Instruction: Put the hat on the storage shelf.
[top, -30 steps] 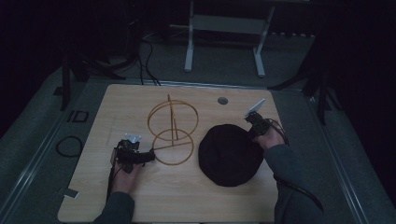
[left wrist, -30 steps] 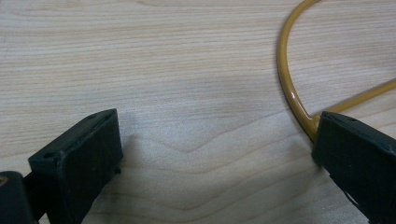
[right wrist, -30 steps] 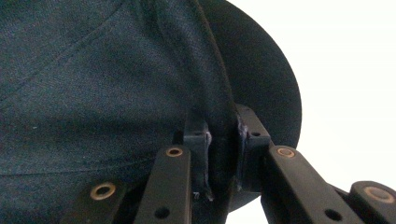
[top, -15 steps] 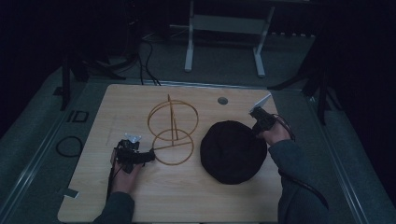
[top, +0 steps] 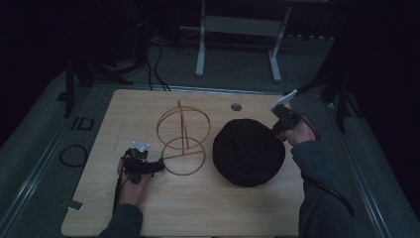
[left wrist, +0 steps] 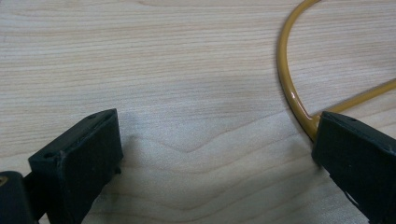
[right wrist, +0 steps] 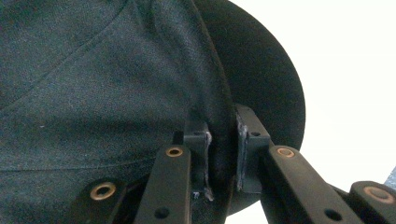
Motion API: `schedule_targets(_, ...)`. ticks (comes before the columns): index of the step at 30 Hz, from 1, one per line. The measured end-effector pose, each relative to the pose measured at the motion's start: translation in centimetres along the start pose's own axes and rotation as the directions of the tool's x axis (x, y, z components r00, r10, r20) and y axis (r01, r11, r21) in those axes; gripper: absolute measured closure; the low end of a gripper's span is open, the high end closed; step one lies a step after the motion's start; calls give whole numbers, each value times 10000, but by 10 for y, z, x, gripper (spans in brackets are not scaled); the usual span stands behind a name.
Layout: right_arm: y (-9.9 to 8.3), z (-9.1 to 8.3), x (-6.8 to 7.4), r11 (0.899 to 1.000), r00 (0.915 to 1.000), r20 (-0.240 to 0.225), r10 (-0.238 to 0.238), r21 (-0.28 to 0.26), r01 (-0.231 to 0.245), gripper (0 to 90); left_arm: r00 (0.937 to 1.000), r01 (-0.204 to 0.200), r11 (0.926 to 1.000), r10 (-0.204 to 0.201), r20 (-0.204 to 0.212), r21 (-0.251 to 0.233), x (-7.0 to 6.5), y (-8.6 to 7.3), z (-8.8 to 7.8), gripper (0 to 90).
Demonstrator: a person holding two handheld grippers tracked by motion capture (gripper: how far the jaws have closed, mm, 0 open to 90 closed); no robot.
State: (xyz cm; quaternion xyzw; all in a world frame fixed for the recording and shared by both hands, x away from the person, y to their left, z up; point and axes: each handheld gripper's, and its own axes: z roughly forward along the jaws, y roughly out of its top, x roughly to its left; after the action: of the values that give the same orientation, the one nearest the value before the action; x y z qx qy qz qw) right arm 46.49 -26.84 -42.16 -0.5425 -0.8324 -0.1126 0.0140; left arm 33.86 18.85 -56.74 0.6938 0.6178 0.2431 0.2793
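A black hat (top: 247, 153) lies right of centre on the wooden table (top: 223, 213). My right gripper (top: 280, 130) is shut on the hat's right brim, and that edge is raised off the table. In the right gripper view the dark cloth brim (right wrist: 116, 70) is pinched between the two pads of my right gripper (right wrist: 223, 140). A yellow wire stand (top: 183, 131) with two rings stands mid-table. My left gripper (top: 157, 166) rests at the left edge of its base ring, open. In the left gripper view the yellow ring (left wrist: 289, 88) touches the right jaw of my left gripper (left wrist: 215, 140).
A round grommet (top: 236, 106) sits in the table near its far edge. A white metal frame (top: 200, 49) stands on the floor behind. A cable loop (top: 73, 154) lies on the floor at the left. A small white tag (top: 74, 204) lies by the front left corner.
My right gripper has risen and drifted to the right with the hat's brim in it, lifting that side of the hat. The left gripper has stayed put.
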Motion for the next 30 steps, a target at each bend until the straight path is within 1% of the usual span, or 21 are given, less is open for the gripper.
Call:
schedule_targets(3,1,-8,-1,10000,10000,-76,-35,-12,35,780,10000,1,10000,-1,1,0,0,0,0,12)
schedule_targets(7,2,-17,-3,9999,9998,-166,89,-146,-92,780,10000,3,10000,-3,-1,0,0,0,0,12)
schedule_targets(12,4,-25,-6,9993,9987,-451,236,-276,-249,780,10000,0,10000,0,-1,0,0,0,0,12)
schedule_targets(16,5,-29,-7,9990,9974,-669,252,-354,-277,780,10000,1,10000,-1,4,6,0,0,0,12)
schedule_targets(19,6,-35,-7,9979,9972,-680,323,-533,-360,781,10000,-1,10000,1,-4,4,0,0,0,12)
schedule_targets(22,6,-40,-9,9950,9965,-672,506,-830,-561,782,10000,-21,10000,21,-3,18,0,0,0,12)
schedule_targets(25,6,-44,-11,9932,9950,-781,629,-925,-701,785,10000,-30,10000,30,-2,29,0,0,0,12)
schedule_targets(30,6,-52,-12,9924,9939,-874,679,-965,-763,785,10000,-12,10000,12,-2,22,0,0,0,12)
